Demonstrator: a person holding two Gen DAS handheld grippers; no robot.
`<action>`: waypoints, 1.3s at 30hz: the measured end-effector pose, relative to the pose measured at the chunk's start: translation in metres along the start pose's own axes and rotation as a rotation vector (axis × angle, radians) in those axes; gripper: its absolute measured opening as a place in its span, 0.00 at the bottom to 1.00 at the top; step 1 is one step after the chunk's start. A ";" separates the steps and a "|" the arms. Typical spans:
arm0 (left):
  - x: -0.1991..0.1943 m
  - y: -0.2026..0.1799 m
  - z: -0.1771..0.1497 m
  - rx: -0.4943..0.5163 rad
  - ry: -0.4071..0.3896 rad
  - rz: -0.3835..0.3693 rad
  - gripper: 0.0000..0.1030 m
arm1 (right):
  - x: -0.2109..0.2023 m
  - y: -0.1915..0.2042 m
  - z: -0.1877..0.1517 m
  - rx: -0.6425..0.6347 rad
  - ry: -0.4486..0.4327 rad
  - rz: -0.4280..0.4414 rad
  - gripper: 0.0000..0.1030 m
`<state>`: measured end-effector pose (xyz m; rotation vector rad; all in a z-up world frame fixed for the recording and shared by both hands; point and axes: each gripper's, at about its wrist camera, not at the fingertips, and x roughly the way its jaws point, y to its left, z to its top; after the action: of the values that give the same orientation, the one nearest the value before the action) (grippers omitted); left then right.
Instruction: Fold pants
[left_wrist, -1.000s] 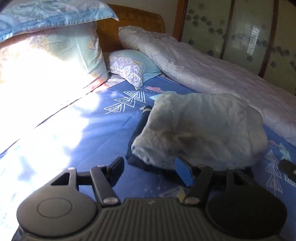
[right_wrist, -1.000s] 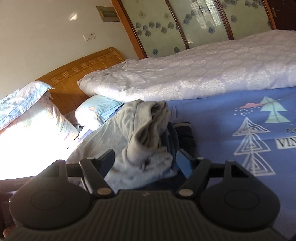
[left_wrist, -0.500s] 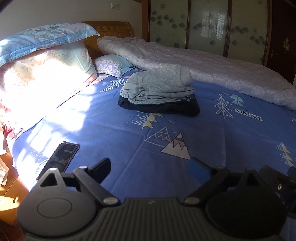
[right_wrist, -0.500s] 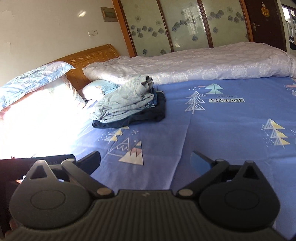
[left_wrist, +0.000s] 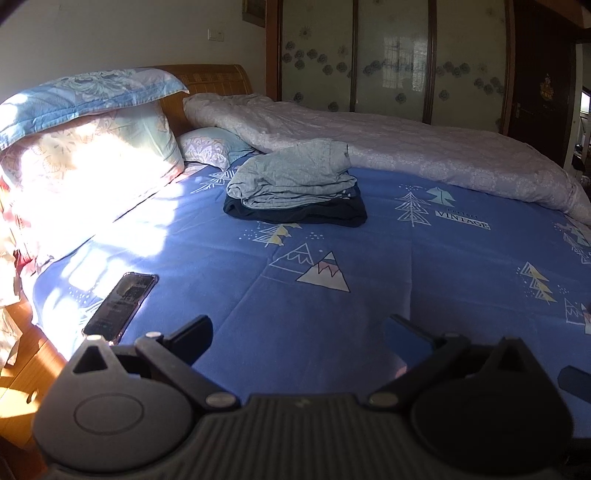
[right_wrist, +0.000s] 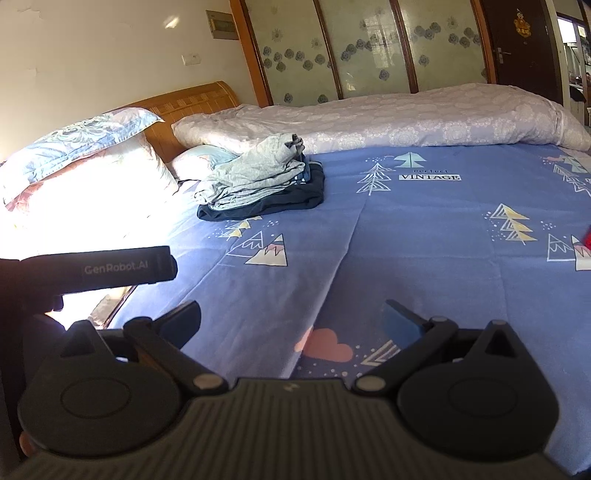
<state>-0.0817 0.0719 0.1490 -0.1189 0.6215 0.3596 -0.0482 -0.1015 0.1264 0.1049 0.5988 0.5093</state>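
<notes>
Folded grey pants (left_wrist: 291, 177) (right_wrist: 255, 173) lie on top of a folded dark navy garment (left_wrist: 306, 216) (right_wrist: 280, 201) on the blue printed bed sheet (left_wrist: 332, 295), near the pillows. My left gripper (left_wrist: 297, 332) hovers over bare sheet far in front of the stack. Its jaws are opening and nothing is between them. My right gripper (right_wrist: 291, 317) is open and empty as well, equally far from the stack. The left tool's black housing (right_wrist: 99, 269) shows at the left of the right wrist view.
A phone (left_wrist: 120, 306) lies on the sheet near the bed's left edge. Stacked pillows (left_wrist: 88, 147) lean on the wooden headboard. A rolled pale quilt (left_wrist: 406, 147) runs along the far side before the wardrobe doors. Something red (right_wrist: 587, 240) peeks in at the right.
Both grippers have drawn back a long way from the grey pants, which stay on the navy garment. Both sets of jaws have spread wider, and the phone has come into view.
</notes>
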 end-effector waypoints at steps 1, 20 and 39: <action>-0.001 -0.001 0.000 0.002 -0.002 -0.004 1.00 | 0.000 0.001 0.001 -0.001 -0.003 -0.002 1.00; 0.009 0.015 -0.001 -0.020 -0.011 0.042 1.00 | 0.020 0.011 -0.009 -0.034 0.017 0.030 1.00; 0.025 0.005 -0.013 0.031 0.025 0.092 1.00 | 0.025 0.002 -0.012 0.013 0.044 0.020 1.00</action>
<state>-0.0716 0.0810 0.1232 -0.0650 0.6587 0.4375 -0.0378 -0.0883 0.1038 0.1122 0.6447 0.5285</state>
